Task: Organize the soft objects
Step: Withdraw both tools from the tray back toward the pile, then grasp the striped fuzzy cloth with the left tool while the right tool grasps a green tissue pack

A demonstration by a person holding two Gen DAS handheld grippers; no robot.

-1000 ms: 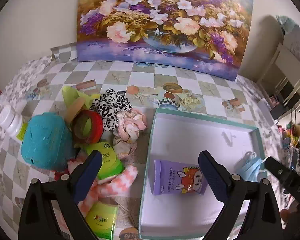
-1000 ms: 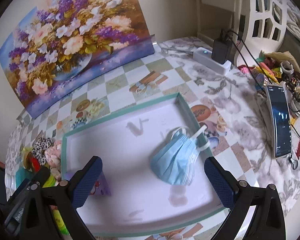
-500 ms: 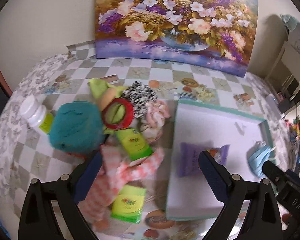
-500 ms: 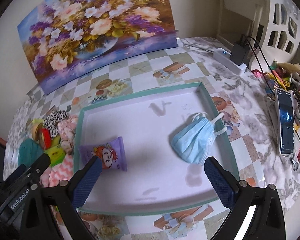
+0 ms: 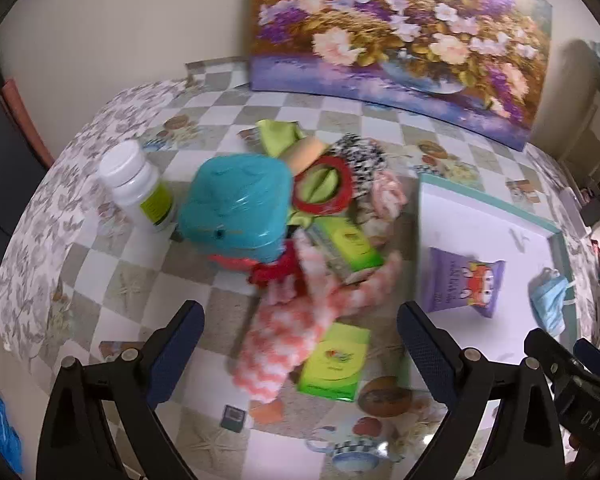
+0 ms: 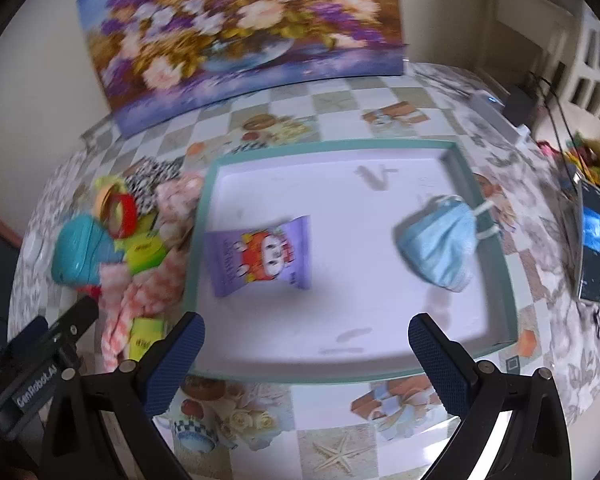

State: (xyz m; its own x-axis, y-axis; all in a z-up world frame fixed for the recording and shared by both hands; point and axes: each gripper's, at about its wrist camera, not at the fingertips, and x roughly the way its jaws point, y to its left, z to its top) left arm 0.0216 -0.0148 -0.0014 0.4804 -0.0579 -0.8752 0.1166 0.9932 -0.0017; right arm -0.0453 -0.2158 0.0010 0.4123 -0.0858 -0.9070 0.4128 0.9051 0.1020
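A teal-rimmed white tray holds a purple wipes pack and a blue face mask. Left of the tray lies a heap: a pink-and-white fluffy sock, green tissue packs, a teal wrapped bundle, a red tape ring, a black-and-white scrunchie and a pink scrunchie. My left gripper hangs open above the sock and the lower green pack, touching nothing. My right gripper is open over the tray's near edge, empty.
A white bottle stands left of the heap. A flower painting leans on the back wall. A phone, cables and a charger sit right of the tray. The checkered tablecloth falls away at the table's left edge.
Both grippers have pulled back and swung left. In the left view the heap now sits centred and the tray has slid right. The right view shows the tray farther off, with heap visible.
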